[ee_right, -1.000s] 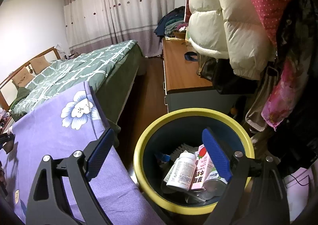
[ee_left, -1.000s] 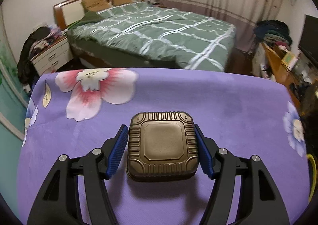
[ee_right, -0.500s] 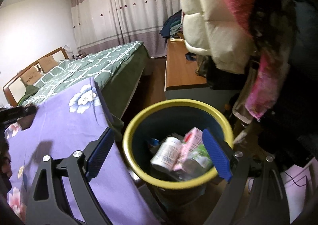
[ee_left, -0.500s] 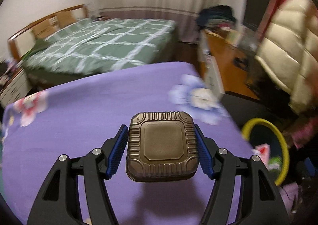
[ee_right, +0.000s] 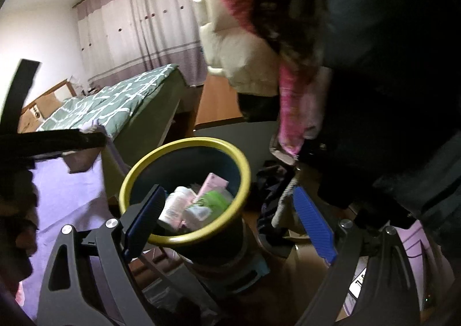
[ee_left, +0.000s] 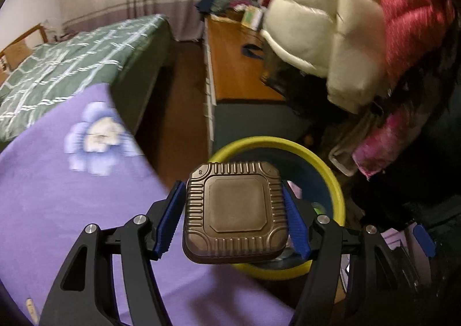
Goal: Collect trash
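A brown ribbed square plastic box (ee_left: 236,208) hangs in the air with my left gripper (ee_left: 232,190) shut on its two sides. Behind and below it in the left wrist view stands a dark bin with a yellow rim (ee_left: 331,170), just off the corner of the purple table. In the right wrist view the bin's rim (ee_right: 149,159) sits left of centre, holding a white bottle (ee_right: 175,205), a pink carton (ee_right: 213,183) and a green wrapper (ee_right: 214,200). My right gripper (ee_right: 227,193) stands wide open with nothing between its pads. The left tool (ee_right: 57,140) shows blurred at the left.
A purple flowered tablecloth (ee_left: 72,196) covers the table left of the bin. Beyond lie a bed with a green quilt (ee_left: 72,66) and a wooden desk (ee_left: 236,66). A white puffer jacket (ee_left: 317,23) and a red coat (ee_left: 409,9) hang over the bin's right side. Clutter lies on the floor.
My left gripper swung right with the brown box, from over the table to in front of the bin. My right gripper drew off to the right, so the bin now sits left in its view.
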`<state>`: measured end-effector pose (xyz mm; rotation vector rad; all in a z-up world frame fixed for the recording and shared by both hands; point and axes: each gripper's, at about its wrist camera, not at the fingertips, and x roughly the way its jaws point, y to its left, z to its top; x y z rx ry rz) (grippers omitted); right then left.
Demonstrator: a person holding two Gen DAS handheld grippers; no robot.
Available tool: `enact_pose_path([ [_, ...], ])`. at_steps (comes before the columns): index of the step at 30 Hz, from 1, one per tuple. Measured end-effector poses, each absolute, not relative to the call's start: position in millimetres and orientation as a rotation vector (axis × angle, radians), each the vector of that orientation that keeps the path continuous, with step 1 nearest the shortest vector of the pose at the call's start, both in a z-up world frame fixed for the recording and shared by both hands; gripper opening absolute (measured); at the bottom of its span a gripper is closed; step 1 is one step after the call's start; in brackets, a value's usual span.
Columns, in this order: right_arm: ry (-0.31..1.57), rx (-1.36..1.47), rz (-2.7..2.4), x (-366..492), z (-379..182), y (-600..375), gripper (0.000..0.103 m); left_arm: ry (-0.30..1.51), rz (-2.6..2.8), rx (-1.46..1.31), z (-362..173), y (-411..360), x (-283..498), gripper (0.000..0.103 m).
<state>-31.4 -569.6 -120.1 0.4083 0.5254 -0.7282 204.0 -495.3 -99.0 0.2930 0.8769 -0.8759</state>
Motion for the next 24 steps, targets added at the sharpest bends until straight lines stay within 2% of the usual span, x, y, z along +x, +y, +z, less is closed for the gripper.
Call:
enact_pose_path([
  [10,0.479,0.449,-0.752,-55.5,-114.5,-583.9,0.086,0.988,-0.875,0.320,-140.1,-558.8,205.5,0.066],
  [13,0.481,0.449,-0.744,-55.8,-114.3,-582.7,0.087,0.979,-0.850,0.303,-138.9,-556.1,207.5,0.090],
  [19,0.484,0.439,-0.709,-51.5,-110.0,-570.4,0.087,0.874,-0.837,0.236,-94.3,-502.2,198.7,0.095],
  [21,0.488,0.423,-0.681,-48.0,-105.8,-560.8,0.087,0.805,-0.826,0.227,-74.1,-474.7,187.8,0.098],
  [24,0.483,0.397,-0.640,-44.6,-99.2,-545.2,0.087,0.699,-0.782,0.235,-46.0,-426.6,165.2,0.098],
])
